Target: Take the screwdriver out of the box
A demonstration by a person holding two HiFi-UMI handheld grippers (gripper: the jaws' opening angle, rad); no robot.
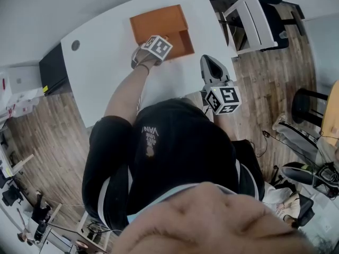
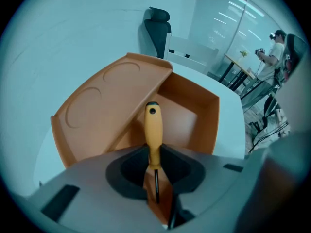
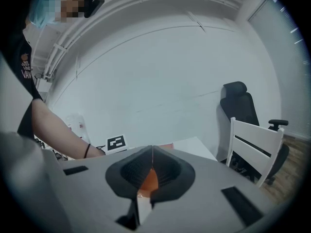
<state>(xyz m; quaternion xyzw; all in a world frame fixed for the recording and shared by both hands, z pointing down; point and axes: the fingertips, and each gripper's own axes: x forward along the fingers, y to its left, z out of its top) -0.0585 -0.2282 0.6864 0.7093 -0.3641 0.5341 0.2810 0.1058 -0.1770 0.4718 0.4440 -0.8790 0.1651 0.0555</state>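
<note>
Orange box [image 1: 159,21] sits near the far edge of the white tabletop [image 1: 106,57], its lid [image 2: 107,106] swung open and leaning back, with the open compartment on the side toward the right edge. The left gripper [image 2: 154,152] points steeply down over that compartment. Its jaws stand at a narrow gap, and the dark pads press on the lower part of the yellow handle of the screwdriver [image 2: 153,127] from both sides. The handle runs straight out beyond the jaw tips toward the box floor, and its black-capped end with a small hole is farthest from the camera. The thin black shaft runs back between the jaws toward the gripper body. Seen along the jaws, the screwdriver lies over the inside of the box, between the leaning lid and the far wall. I cannot tell whether its end touches the floor of the box.

The right gripper [image 1: 209,62] is held above the near right part of the tabletop, close to the right edge and well apart from the box. It points almost level. Its jaws are together, tips meeting, with nothing between the pads. Beyond the right edge stand a white chair [image 3: 252,144] and a black office chair [image 3: 238,106].
</note>
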